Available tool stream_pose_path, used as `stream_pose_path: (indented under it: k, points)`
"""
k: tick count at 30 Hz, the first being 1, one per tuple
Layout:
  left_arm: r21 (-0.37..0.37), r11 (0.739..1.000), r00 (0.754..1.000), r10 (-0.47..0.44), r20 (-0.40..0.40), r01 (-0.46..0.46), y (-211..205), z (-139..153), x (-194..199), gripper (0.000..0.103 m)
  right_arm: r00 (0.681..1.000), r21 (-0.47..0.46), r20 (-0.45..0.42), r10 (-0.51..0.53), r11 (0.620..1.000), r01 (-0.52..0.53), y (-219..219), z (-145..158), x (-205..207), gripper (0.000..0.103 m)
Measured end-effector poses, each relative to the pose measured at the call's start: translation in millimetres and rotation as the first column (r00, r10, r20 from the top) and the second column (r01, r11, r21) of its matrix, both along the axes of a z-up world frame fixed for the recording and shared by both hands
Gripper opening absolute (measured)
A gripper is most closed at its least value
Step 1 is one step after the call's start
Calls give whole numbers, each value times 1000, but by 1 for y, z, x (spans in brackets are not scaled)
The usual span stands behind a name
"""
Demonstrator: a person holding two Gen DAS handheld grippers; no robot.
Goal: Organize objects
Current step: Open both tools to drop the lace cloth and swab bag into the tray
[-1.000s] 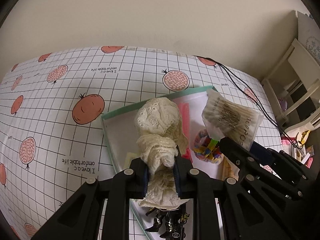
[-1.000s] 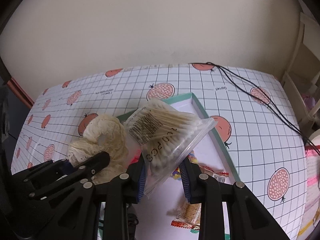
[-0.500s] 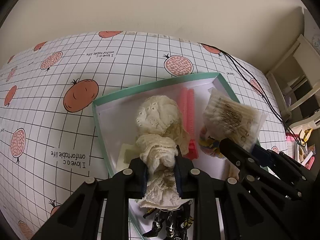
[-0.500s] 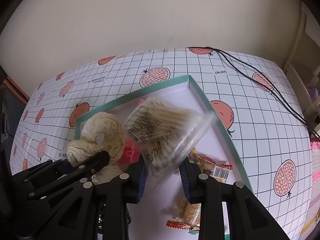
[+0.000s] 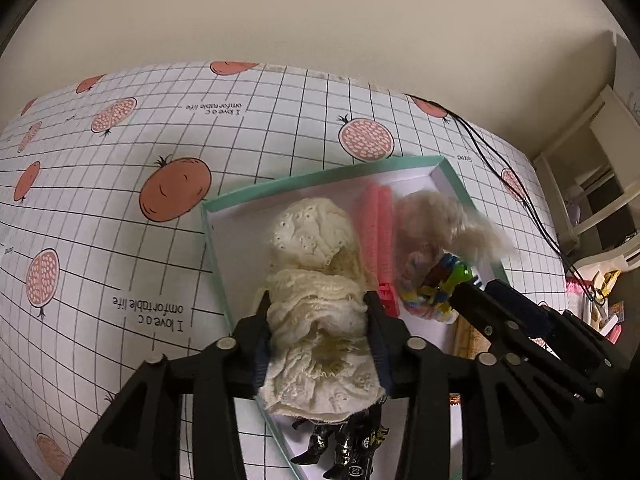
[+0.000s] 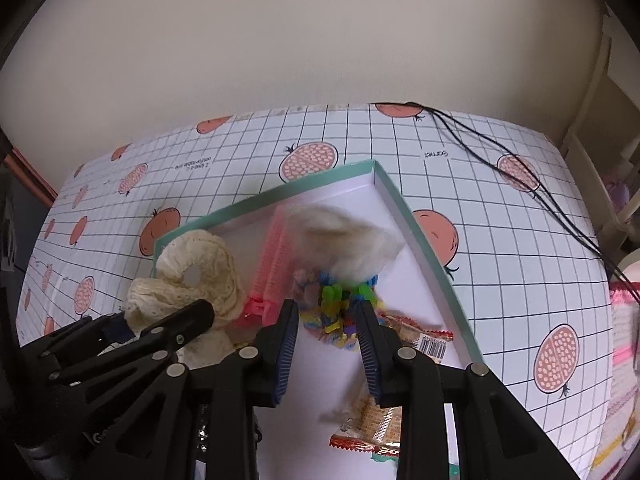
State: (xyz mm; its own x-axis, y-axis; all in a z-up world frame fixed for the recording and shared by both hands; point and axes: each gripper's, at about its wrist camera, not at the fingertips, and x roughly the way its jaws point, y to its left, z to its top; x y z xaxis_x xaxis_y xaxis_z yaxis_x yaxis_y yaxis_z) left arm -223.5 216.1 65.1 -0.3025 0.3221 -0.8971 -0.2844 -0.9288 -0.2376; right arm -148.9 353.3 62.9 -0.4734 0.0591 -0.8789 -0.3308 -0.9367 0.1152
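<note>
A teal-rimmed white box lies on the gridded tablecloth. Over its left half my left gripper stands open, its fingers spread wide, with a cream lace cloth still lying loosely between them. My right gripper is open with nothing between its fingers. Just ahead of it a bag of cotton swabs is blurred in motion over the box's far right corner. One finger of the right gripper shows in the left wrist view.
Inside the box are a pink plastic piece, a bundle of colourful bits, snack packets and a black figure. Black cables cross the cloth at the right. A white shelf stands beyond the table's right edge.
The swab bag has left my right gripper and is dropping into the box. My left gripper's fingers have spread apart around the cloth. Both grippers have moved further over the box.
</note>
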Motion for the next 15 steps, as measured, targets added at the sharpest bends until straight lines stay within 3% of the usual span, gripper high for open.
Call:
stream_pose_path:
  k: [15]
  points:
    - [37, 999, 1000, 4, -13, -3, -4, 15, 1, 59, 998, 0, -70, -1, 1000, 1, 0, 26, 6, 33]
